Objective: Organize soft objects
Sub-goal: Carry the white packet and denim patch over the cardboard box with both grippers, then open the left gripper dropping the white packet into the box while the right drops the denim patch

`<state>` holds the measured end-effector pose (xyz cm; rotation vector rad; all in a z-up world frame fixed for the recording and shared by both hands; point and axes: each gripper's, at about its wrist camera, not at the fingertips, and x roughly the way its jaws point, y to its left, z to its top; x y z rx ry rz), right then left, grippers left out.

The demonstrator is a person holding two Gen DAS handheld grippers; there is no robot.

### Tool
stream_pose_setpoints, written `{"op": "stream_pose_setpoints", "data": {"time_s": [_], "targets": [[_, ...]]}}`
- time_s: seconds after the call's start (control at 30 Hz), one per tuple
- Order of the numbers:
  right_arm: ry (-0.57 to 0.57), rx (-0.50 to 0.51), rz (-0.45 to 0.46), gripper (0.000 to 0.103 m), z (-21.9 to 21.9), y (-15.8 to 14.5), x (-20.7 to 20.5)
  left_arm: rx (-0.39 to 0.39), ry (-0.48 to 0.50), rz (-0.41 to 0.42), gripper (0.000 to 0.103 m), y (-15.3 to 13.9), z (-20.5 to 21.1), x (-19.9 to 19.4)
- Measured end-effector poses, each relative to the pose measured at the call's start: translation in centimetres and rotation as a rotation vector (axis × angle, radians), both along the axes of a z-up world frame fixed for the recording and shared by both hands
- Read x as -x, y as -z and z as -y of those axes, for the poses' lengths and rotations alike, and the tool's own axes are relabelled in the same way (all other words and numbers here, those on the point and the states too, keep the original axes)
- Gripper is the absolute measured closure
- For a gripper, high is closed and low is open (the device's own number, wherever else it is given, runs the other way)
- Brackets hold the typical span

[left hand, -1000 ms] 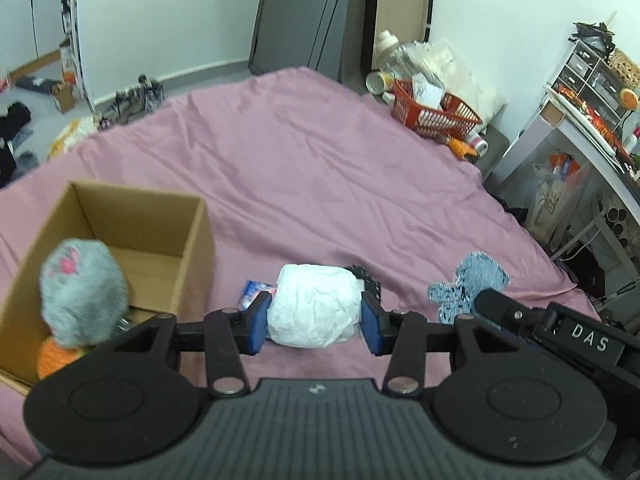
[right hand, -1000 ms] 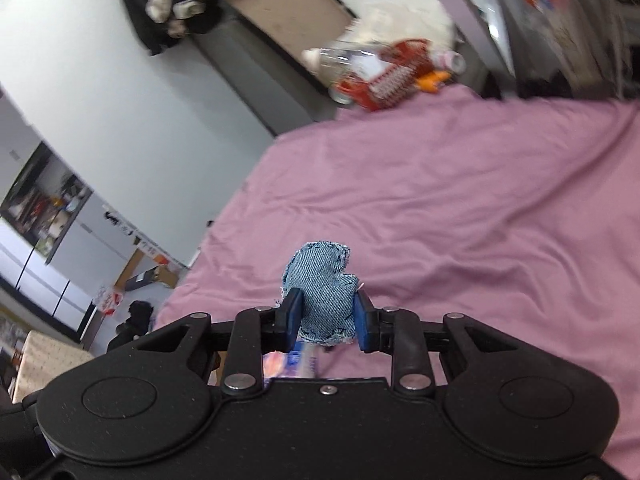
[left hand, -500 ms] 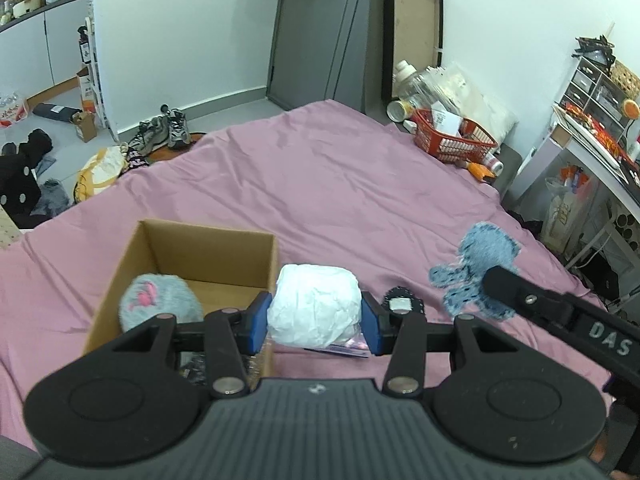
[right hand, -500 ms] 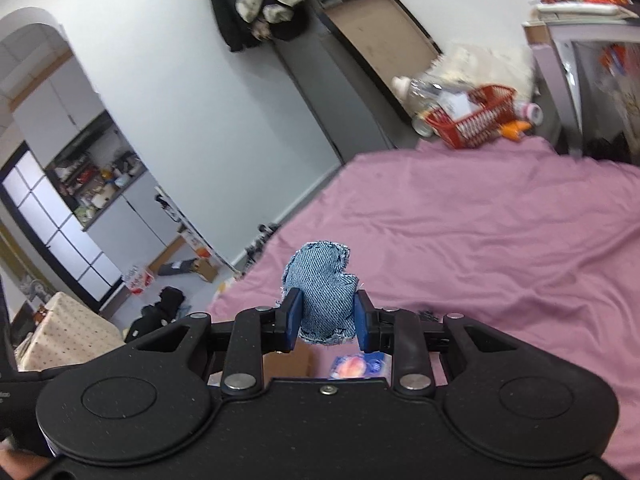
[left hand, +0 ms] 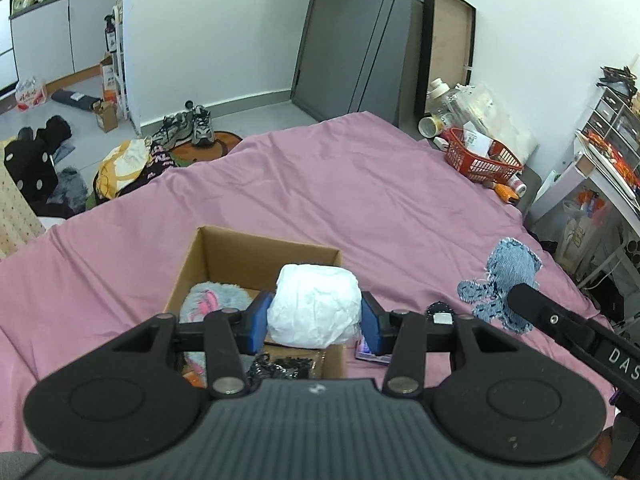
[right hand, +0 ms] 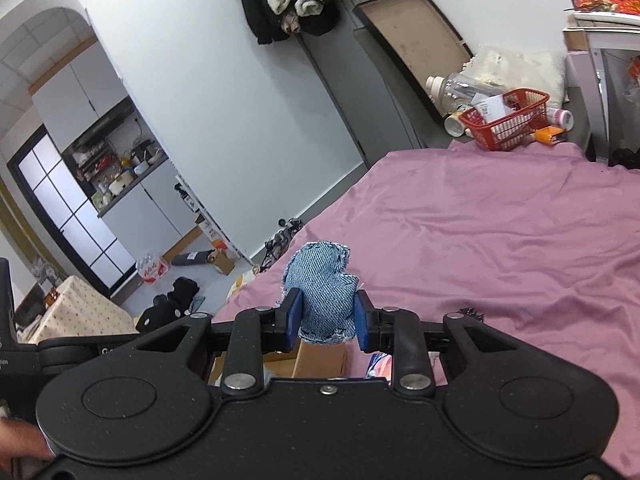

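Note:
My left gripper is shut on a white crumpled soft bundle and holds it over the right near corner of an open cardboard box on the pink bedspread. A grey fluffy toy lies in the box. My right gripper is shut on a blue denim soft toy, held up in the air; the toy also shows in the left wrist view to the right of the box. The box edge shows below the right gripper.
A small black item and a colourful packet lie on the bed right of the box. A red basket with clutter stands at the far right corner. Shoes and clothes lie on the floor beyond the bed's left edge.
My left gripper has risen and moved left with the white bundle, from right of the box to over it. The right gripper has lifted and tilted up with the denim toy.

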<state>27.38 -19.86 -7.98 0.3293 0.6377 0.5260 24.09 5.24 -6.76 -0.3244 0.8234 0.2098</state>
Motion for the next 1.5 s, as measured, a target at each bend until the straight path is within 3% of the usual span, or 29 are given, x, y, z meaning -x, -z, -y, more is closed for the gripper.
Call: {"op": "stream_pose_setpoints", "data": {"time_s": [0.63,0.8,0.97,1.5], "targets": [[0.004,0.062,-0.003,0.076,-4.5,1.0,-0.2,0.118,0.025,-0.076,0.057,5.4,-3.0,-2.6],[0.030,0.061,-0.015,0.076,-4.8,1.4,-0.6,0.196,0.047,-0.113,0.046,6.7,-3.6,-3.4],[0.037,0.054,-0.005,0.076,-5.4,1.5,-1.1,0.170,0.021,-0.115,0.038,6.4,-4.8,-3.7],[0.000,0.047,-0.034,0.073,-9.1,2.1,-2.0,0.168,-0.026,-0.095,0.038,4.6,-9.9,-3.5]]}}
